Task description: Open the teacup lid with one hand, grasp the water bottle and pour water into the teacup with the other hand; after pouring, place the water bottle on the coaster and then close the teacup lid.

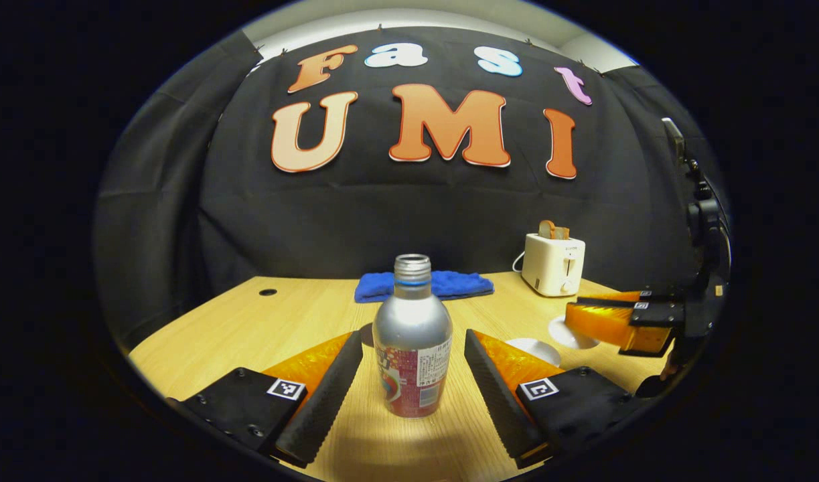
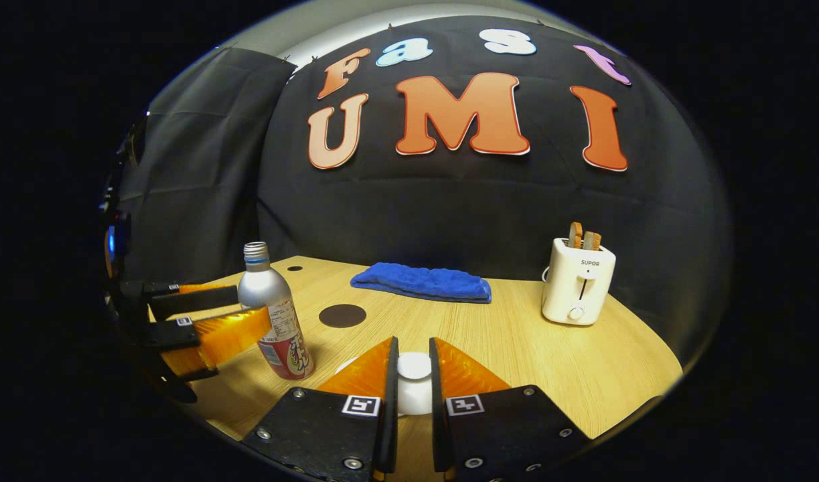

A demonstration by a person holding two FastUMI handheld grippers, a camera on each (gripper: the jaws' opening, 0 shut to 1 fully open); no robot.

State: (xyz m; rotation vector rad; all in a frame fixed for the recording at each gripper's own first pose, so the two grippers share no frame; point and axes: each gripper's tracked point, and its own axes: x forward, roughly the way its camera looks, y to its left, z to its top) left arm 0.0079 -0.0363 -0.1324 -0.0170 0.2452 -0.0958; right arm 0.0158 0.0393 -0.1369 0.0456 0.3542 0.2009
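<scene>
In the left gripper view my left gripper [image 1: 412,375] stands spread wide around the uncapped water bottle [image 1: 412,341], fingers apart from it; its label print is too small to read. In the right gripper view my right gripper [image 2: 413,375] pinches the white teacup lid [image 2: 414,367]. A dark coaster [image 2: 342,315] lies beyond; the toaster [image 2: 578,282] reads "SUPOR".

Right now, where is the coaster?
In the right gripper view the dark round coaster lies flat on the table, between the bottle and the blue cloth.
</scene>
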